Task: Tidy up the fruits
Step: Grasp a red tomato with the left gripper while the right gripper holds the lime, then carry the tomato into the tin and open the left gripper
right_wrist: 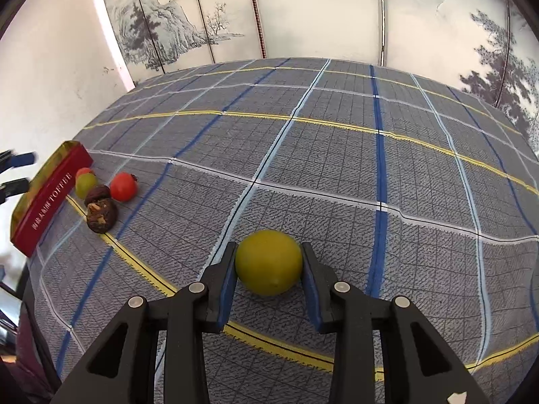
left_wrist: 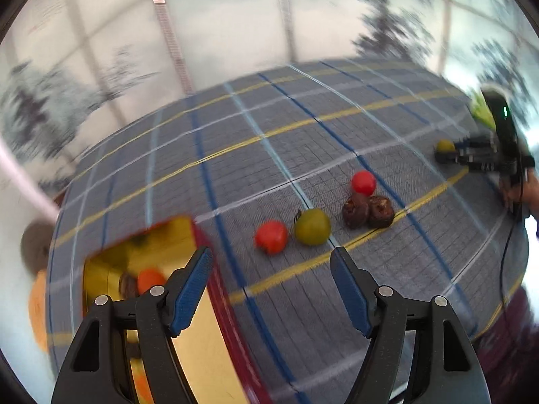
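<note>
My right gripper (right_wrist: 268,246) is shut on a yellow-green fruit (right_wrist: 268,262), low over the plaid cloth; whether the fruit touches the cloth I cannot tell. The same gripper (left_wrist: 444,155) and fruit (left_wrist: 445,145) show far right in the left wrist view. My left gripper (left_wrist: 272,255) hangs open with nothing between its fingers, above the cloth beside a gold box with a red wall (left_wrist: 175,232). Beyond it lie a red fruit (left_wrist: 271,237), a green fruit (left_wrist: 312,227), two dark brown fruits (left_wrist: 366,211) and another red fruit (left_wrist: 363,182). In the box sit an orange fruit (left_wrist: 150,279) and a brown one (left_wrist: 127,284).
In the right wrist view the red box wall (right_wrist: 50,202) reads TOFFEE, with the fruit cluster (right_wrist: 102,217) beside it. The left gripper's fingers (right_wrist: 20,160) show at the left edge. A painted screen (right_wrist: 303,17) stands behind the table. The table edge (left_wrist: 50,269) runs close to the box. A hand (left_wrist: 525,192) holds the right gripper.
</note>
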Demonstrator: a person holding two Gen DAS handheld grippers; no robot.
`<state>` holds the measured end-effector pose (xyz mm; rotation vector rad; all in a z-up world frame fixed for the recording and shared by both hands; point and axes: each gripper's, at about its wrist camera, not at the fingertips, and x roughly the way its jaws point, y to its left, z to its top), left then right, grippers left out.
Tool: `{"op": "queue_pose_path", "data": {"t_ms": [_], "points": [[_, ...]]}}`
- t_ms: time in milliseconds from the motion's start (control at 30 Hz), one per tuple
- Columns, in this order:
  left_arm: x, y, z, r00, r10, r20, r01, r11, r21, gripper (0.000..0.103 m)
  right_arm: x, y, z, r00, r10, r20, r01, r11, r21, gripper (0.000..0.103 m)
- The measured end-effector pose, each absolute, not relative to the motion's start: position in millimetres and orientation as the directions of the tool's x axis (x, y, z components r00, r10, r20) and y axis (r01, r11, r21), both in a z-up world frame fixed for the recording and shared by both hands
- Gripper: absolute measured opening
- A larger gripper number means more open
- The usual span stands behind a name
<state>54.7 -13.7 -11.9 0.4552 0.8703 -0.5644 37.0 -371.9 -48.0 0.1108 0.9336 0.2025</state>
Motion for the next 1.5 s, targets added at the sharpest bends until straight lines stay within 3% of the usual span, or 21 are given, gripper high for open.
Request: {"op": "queue_pose_path", "data": {"t_ms": [167,267,333,567,733,1067,1500], "points": [[94.7,-37.3,-36.7,0.344,-0.253,-0.904,0.822,0.547,0.160,0.071,37.8,-378.4,-48.7,0.576,0.266,-0.773,-0.127,0.963,0.237,0.034],[115.6,-45.1,-49.7,0.279,-0.233,-0.932,0.865,0.483,0.138,0.056,37.9,-378.8,-48.9,0.574,0.277,-0.771,-0.128,0.960,0.249,0.035],[125.3,-47.5,-56.8,0.252,-0.227,-0.941,0.878,0.463,0.124,0.045,37.8,-377.9,-48.8,0.573,0.278,-0.771,-0.130,0.960,0.249,0.036],[146.4,-39.5,-74.5,0.153,-0.242,-0.958,0.898,0.439,0.033,0.042,37.9,-380.3,-49.2,0.572,0.286,-0.769,-0.130,0.957,0.258,0.036],[137.4,-37.2,-81.7,0.177,-0.235,-0.956,0.878,0.477,0.045,0.032,38.4,-381.1,-49.1,0.572,0.290,-0.767,-0.126,0.955,0.268,0.036],[104.6,-43.0,-74.5,0.362,-0.208,-0.909,0.758,0.633,0.156,0.031,39.1,-381.1,-49.1,0.572,0.289,-0.768,-0.123,0.955,0.269,0.036],[35.4,11.0,-27.4,0.573,-0.149,-0.806,0.337,0.939,0.066,0.031,39.5,-380.2,-49.3,0.572,0.282,-0.770,-0.123,0.958,0.260,0.036]]}}
